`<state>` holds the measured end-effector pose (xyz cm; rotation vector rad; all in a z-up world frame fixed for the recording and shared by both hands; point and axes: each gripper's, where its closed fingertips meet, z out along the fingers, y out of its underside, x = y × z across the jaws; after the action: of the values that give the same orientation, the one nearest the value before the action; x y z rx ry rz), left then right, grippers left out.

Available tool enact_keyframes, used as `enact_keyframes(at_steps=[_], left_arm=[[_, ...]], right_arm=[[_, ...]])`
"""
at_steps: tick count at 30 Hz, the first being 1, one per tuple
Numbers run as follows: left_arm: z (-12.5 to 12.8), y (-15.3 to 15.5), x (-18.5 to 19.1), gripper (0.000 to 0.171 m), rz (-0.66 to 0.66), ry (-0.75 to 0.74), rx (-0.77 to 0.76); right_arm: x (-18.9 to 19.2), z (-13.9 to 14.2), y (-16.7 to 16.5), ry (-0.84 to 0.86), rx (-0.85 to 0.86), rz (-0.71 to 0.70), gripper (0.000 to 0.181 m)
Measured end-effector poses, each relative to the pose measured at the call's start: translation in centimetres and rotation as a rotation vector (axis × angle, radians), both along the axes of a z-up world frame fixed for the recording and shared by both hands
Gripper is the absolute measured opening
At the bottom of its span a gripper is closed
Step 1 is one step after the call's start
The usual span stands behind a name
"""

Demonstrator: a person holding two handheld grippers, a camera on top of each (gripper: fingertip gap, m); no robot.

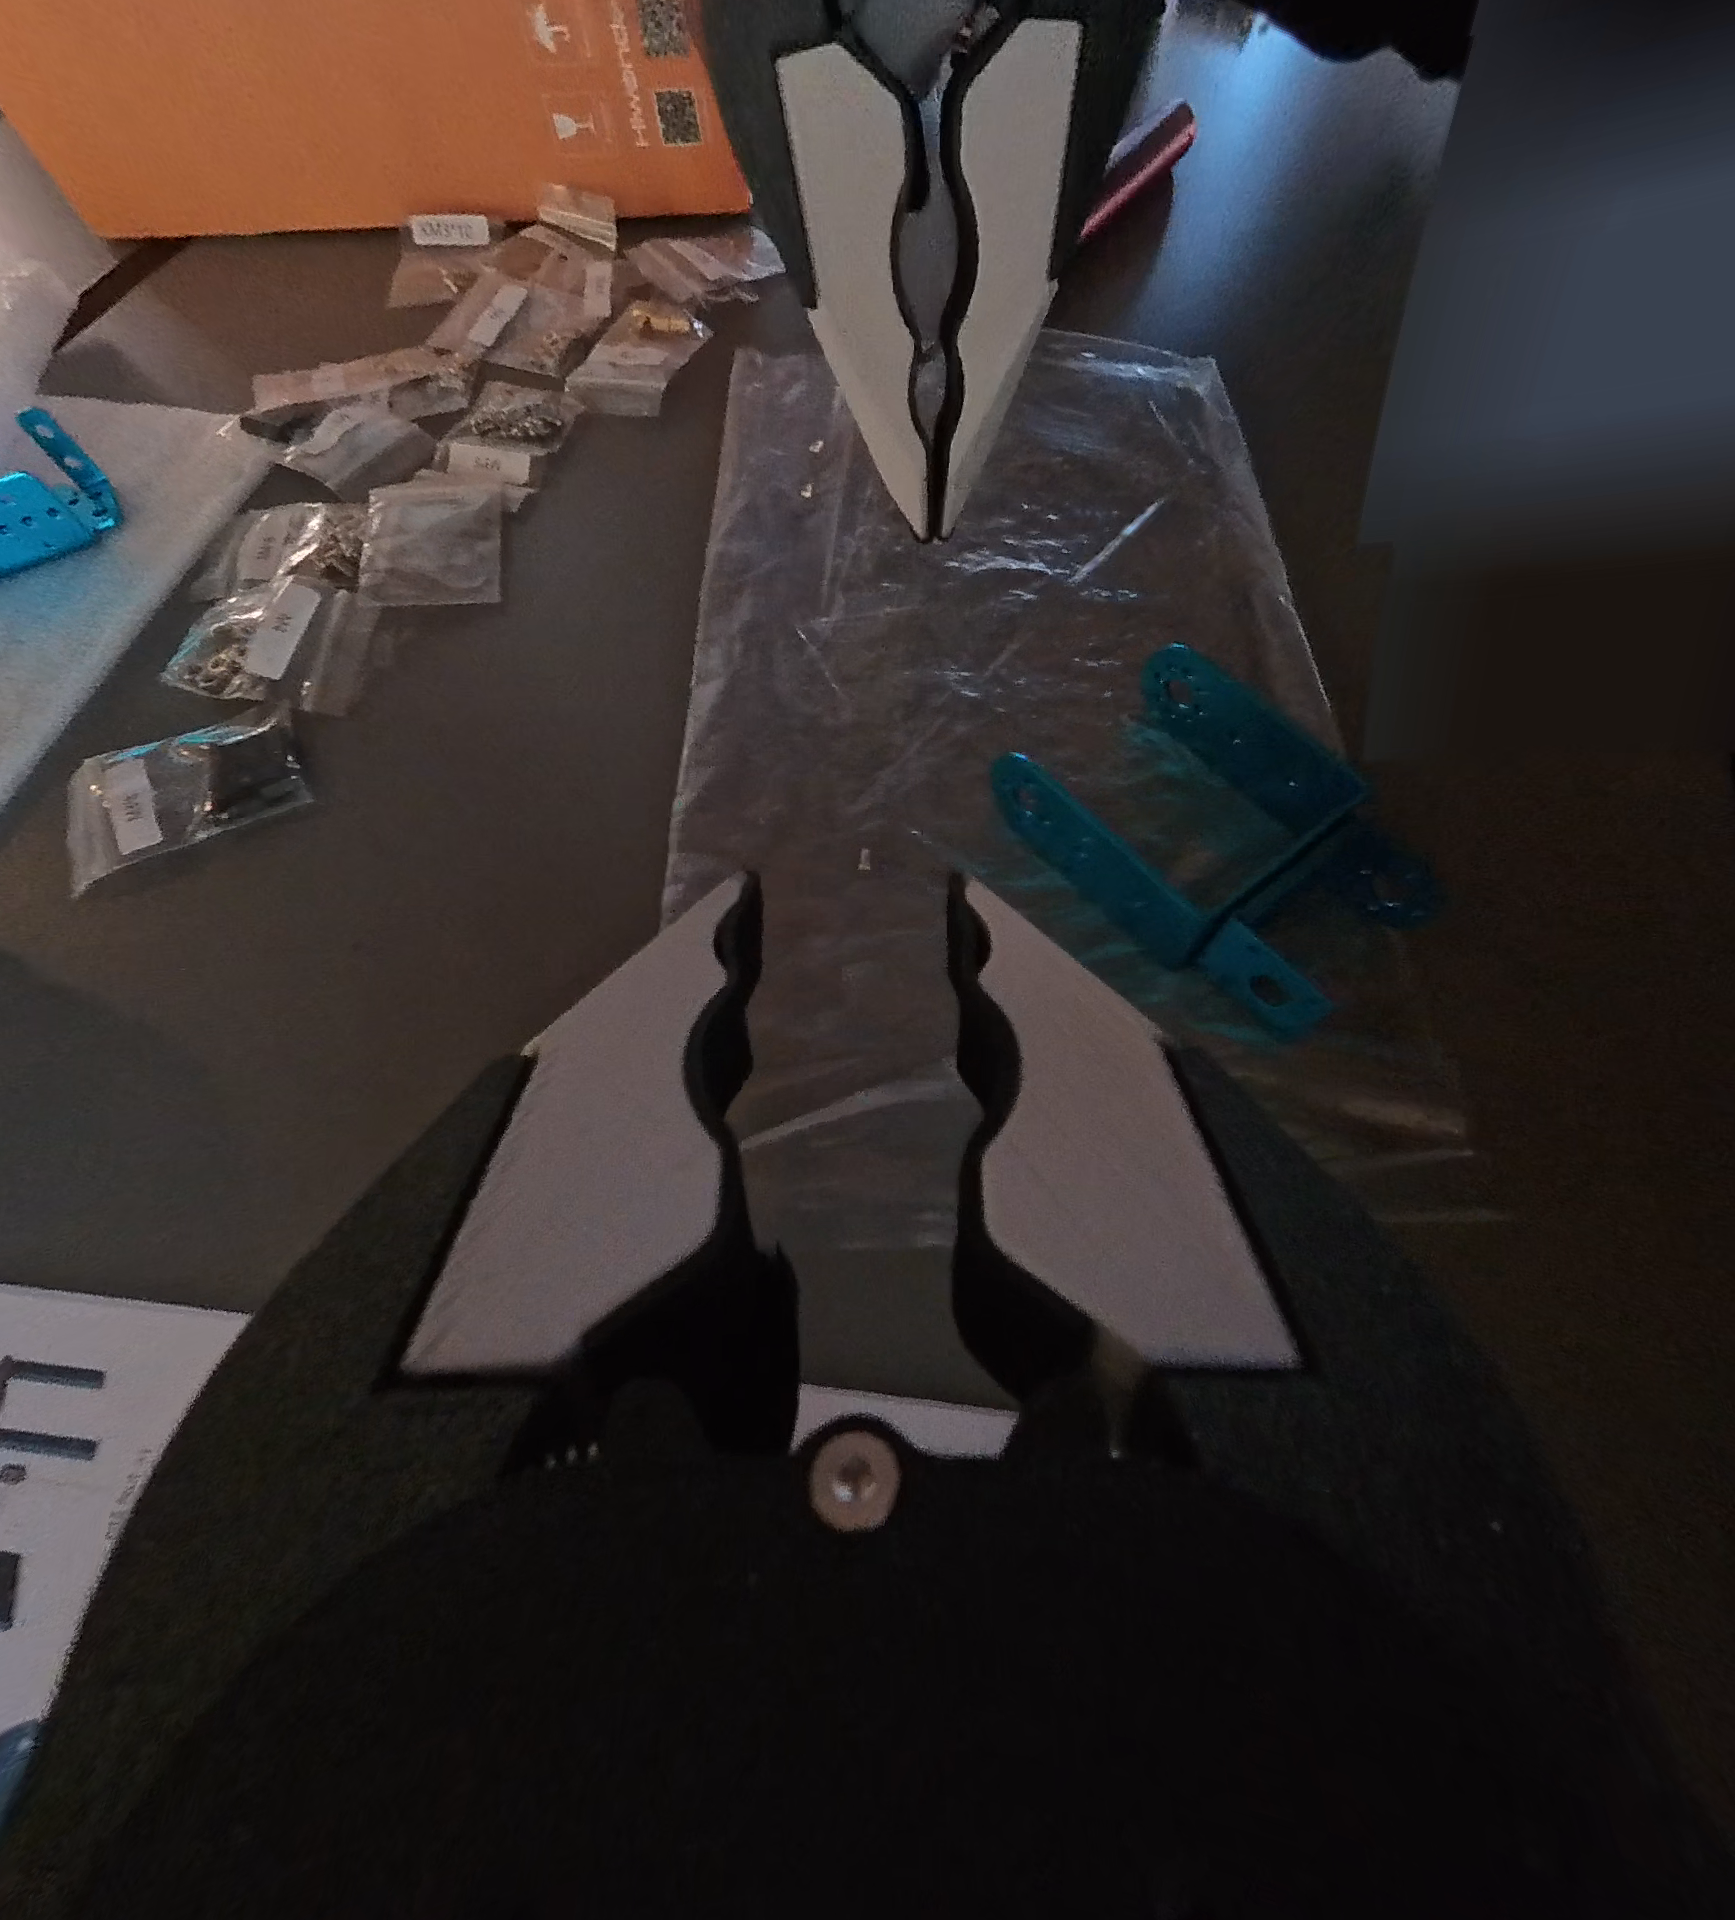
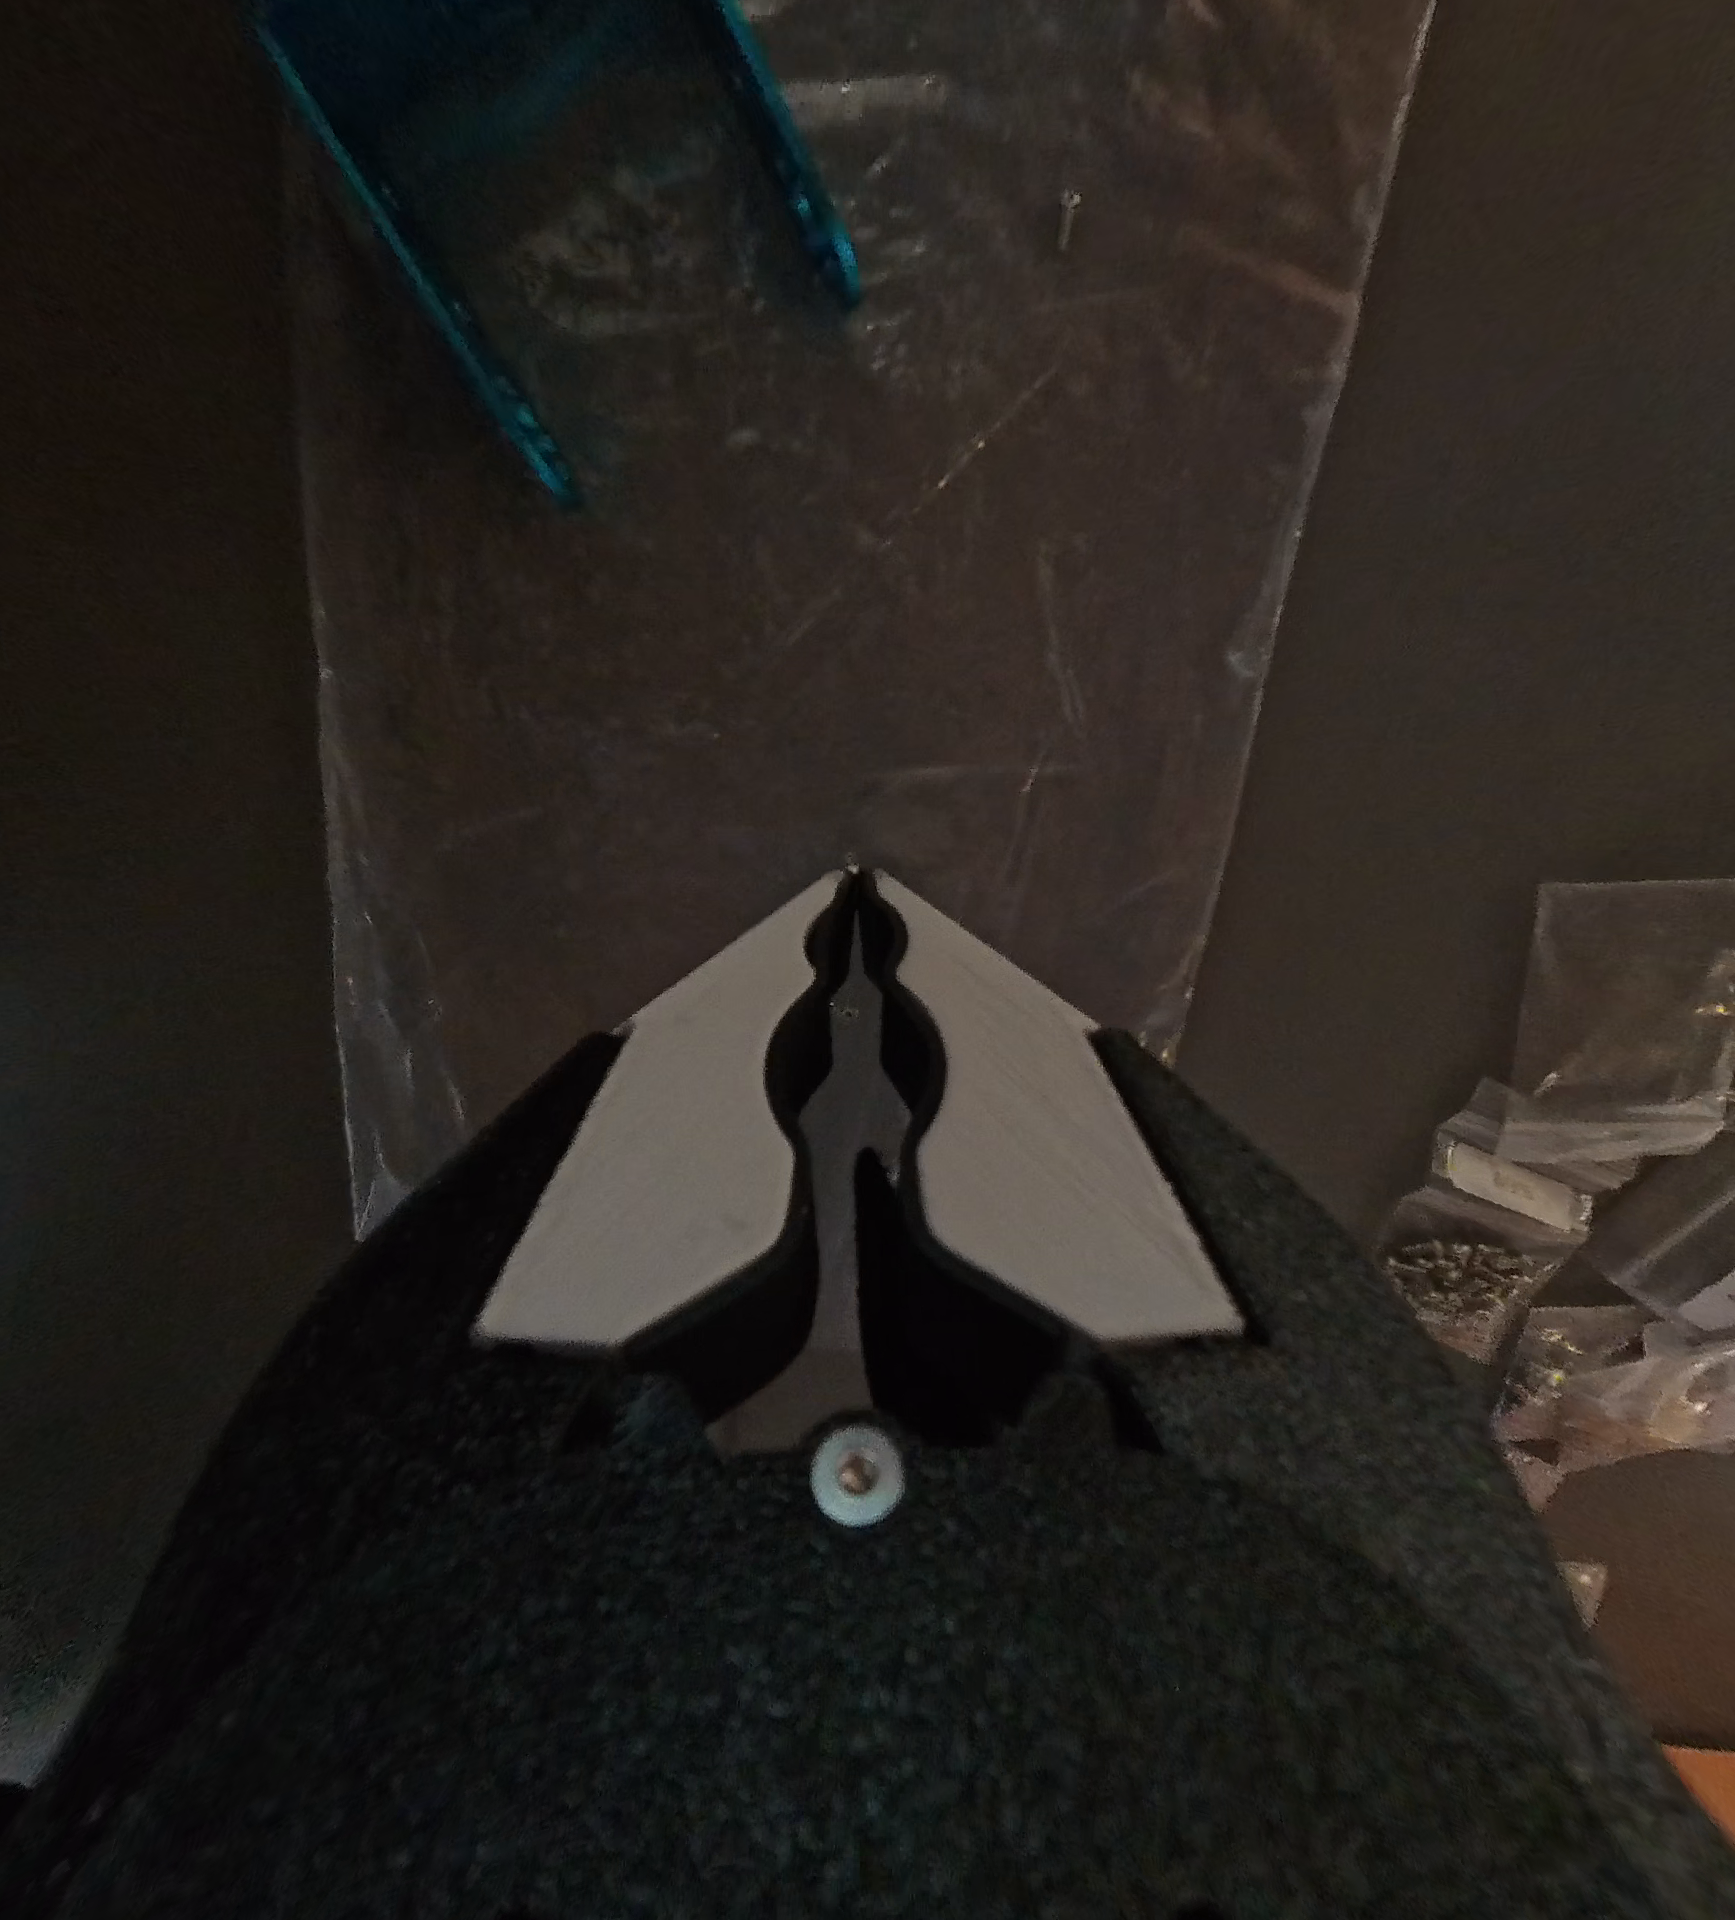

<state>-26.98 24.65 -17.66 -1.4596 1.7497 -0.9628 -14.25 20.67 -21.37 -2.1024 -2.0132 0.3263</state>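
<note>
Counting one blue bracket (image 1: 1247,831) on a plastic sheet (image 1: 998,665), prongs toward right gripper (image 1: 936,535), pressed together; left gripper (image 1: 852,883) spread.

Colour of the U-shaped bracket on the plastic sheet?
Blue-teal U-shaped bracket, clearest in the left wrist view.

Bracket (image 1: 1247,831) on plastic sheet (image 1: 946,675)

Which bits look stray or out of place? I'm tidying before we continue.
A few tiny loose screws lie scattered on the clear plastic bag, outside the small parts bags heaped at its side. Nothing looks damaged.
</note>
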Motion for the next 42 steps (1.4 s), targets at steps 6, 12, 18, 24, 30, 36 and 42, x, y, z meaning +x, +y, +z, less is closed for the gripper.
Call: enact_keyframes(at_steps=[6,12,18,24,30,36,42], left_arm=[[0.2,-2.3,-0.9,0.035,-0.017,-0.001,-0.018],[0.4,-4.4,-2.3,0.035,0.038,-0.005,0.029],[-0.5,-6.3,-2.4,0.034,0.081,0.009,-0.012],[-1.1,-6.8,-1.7,0.034,0.108,0.081,0.123],[-2.2,-6.9,-0.7,0.034,0.106,0.136,0.162],[-2.5,-7.2,-0.2,0.034,0.09,0.136,0.152],[-2.9,-7.3,-0.2,0.034,0.087,0.148,0.153]], right_arm=[[-2.1,1.0,0.6,0.147,0.138,-0.06,0.0],[-8.5,3.4,-1.6,0.417,-0.063,-0.246,0.0],[-10.7,2.4,-2.7,0.433,-0.216,-0.318,0.0],[-12.2,1.7,-3.7,0.463,-0.362,-0.318,0.0],[-12.7,1.6,-4.1,0.459,-0.386,-0.304,0.0],[-12.7,1.2,-4.1,0.448,-0.387,-0.304,0.0],[-12.9,1.1,-4.2,0.427,-0.386,-0.283,0.0]])
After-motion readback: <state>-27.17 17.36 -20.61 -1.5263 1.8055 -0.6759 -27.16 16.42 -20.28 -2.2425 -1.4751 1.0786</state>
